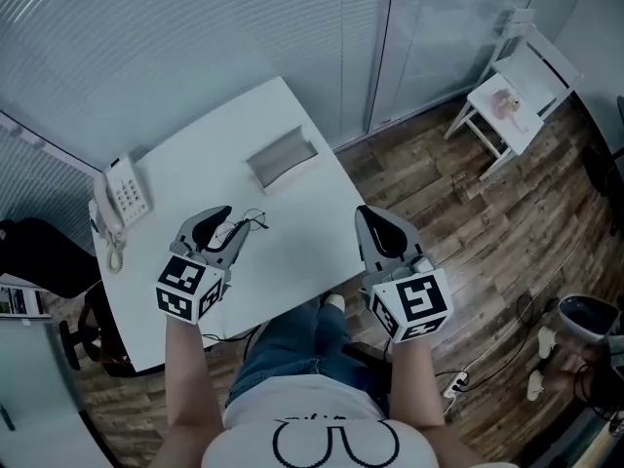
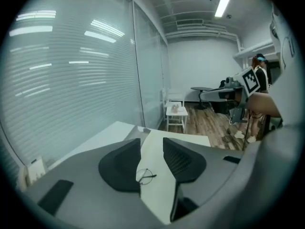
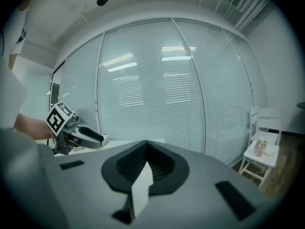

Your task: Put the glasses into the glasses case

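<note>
Thin wire-rimmed glasses lie flat on the white table. In the left gripper view the glasses show on the table between my jaws, touched by neither pad. My left gripper is open and hangs low over them. The grey glasses case lies open farther back on the table, and the case shows just beyond the jaw tips. My right gripper hovers over the table's right edge, its jaws meeting at the tips with nothing between them.
A white desk telephone sits at the table's left end. A small white chair stands on the wooden floor at the back right. Glass walls with blinds run behind the table. Cables and a power strip lie on the floor.
</note>
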`<state>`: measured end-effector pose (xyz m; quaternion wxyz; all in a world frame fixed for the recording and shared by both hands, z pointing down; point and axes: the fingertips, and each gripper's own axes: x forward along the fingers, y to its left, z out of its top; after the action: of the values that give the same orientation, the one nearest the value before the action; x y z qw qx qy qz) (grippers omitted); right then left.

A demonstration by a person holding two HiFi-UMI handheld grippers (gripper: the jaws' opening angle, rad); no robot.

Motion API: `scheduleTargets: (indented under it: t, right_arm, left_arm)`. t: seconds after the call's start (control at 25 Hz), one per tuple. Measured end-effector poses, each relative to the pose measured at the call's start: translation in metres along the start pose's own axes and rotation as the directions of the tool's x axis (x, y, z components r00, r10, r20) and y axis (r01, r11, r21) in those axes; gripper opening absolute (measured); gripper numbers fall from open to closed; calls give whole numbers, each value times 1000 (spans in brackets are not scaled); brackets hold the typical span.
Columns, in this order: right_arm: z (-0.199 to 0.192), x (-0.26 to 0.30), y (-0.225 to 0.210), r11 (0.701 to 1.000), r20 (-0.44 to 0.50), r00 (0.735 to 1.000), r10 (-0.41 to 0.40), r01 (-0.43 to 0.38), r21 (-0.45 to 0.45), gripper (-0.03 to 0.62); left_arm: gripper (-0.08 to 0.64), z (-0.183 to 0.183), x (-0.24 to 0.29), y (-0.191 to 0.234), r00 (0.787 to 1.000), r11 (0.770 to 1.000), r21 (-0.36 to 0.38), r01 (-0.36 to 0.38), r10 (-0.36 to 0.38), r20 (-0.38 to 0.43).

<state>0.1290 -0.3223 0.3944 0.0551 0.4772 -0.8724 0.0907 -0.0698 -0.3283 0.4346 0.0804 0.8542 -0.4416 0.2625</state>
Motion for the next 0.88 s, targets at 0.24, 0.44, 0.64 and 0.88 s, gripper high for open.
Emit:
scheduleTargets:
  t: [0.24, 0.44, 0.64, 0.88]
  right_arm:
    - [-34, 23, -8, 999, -104, 995, 4, 0, 39, 11]
    - [-48, 49, 3, 998, -168, 984, 56, -53, 17, 11]
    - [-61, 61, 5, 997, -220, 973, 70, -72, -1, 11]
    - [-67, 65, 1, 997, -256, 965, 50, -63, -42, 11]
  left_arm:
    - [158, -63, 27, 12, 965, 989, -17, 149, -149, -214]
    - [144, -102, 51, 25, 903, 972, 34, 233, -203, -379]
    - [132, -128, 71, 32, 837, 944, 41, 328, -270, -475]
    - [104, -144, 84, 37, 790, 921, -19, 388, -343, -507]
